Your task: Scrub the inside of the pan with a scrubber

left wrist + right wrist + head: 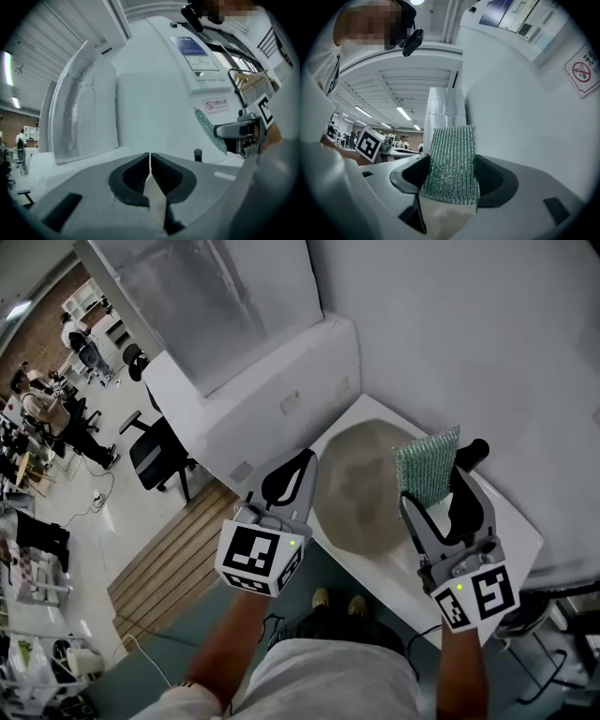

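right gripper (451, 161) is clamped on the scrubber (427, 465); left gripper (150, 159) is together, empty, so the unheld pan (361, 493) can slide.

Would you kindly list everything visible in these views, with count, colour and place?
pan: one, grey-beige, on the table between the two claws.
scrubber: one, green, upright over the pan's right edge.
table: one, white, against the white wall.
office chair: one, black, on the floor at left.
no-smoking sign: one, red and white, on the wall.
people: a few, at desks in the far-left background.
left claw: one, grey with black pads, shut and empty, by the pan's left edge.
right claw: one, same colours, shut on the scrubber.
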`<state>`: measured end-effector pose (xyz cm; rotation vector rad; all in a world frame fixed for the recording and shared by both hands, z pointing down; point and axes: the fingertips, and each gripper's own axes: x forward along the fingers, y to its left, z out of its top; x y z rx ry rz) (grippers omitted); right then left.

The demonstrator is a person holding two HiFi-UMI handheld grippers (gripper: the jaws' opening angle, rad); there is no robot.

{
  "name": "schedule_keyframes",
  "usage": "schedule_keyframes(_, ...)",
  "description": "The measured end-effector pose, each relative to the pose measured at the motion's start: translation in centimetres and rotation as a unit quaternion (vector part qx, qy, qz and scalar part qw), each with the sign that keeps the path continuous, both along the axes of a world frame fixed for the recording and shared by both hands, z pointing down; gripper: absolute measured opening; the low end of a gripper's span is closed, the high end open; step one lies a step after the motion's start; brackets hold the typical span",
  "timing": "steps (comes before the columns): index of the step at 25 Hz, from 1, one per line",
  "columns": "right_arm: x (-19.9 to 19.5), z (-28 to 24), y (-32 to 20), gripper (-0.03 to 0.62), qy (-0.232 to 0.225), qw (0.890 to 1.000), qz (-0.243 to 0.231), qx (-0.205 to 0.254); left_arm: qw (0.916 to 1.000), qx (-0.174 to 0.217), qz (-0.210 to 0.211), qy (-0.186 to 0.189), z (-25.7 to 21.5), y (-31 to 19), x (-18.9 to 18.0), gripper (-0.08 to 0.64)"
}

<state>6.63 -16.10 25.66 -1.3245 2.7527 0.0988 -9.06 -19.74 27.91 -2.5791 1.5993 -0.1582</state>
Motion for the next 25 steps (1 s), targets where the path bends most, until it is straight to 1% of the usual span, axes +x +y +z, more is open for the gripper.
schedule_keyframes(4, -0.3, 0.3, -1.2, 0.304, 0.014, 1.0, 0.016, 0.0, 0.9994, -0.03, -0.003, -0.017, 1.7, -2.3, -0.2, 0.02)
schedule_keyframes(9, -0.6, 1.1, -2.4, 0.304, 0.027, 0.999, 0.03, -0.005, 0.9962, -0.071, 0.001, -0.051, 4.5, -4.6, -0.1, 0.023)
schedule_keyframes(10, -0.6, 1.3, -2.6, 0.304, 0.029, 0.999, 0.032, -0.006, 0.995, -0.081, 0.003, -0.059, 5.1, -4.9, 0.0, 0.034)
schedule_keyframes(12, -0.6, 1.7, -2.9, 0.304, 0.033, 0.999, 0.037, -0.01, 0.9923, -0.101, 0.007, -0.07, 6.3, -5.5, 0.1, 0.102)
schedule_keyframes(16, -0.8, 3.0, -3.9, 0.304, 0.041, 0.998, 0.046, -0.024, 0.9854, -0.143, 0.008, -0.092, 9.0, -6.6, 0.0, 0.12)
schedule_keyframes(20, -1.2, 4.0, -4.2, 0.304, 0.045, 0.997, 0.046, -0.036, 0.9751, -0.189, 0.013, -0.115, 11.6, -7.2, -0.1, 0.132)
schedule_keyframes(25, -1.6, 5.2, -4.7, 0.304, 0.047, 0.997, 0.045, -0.048, 0.9655, -0.224, 0.021, -0.132, 13.7, -7.7, -0.1, 0.132)
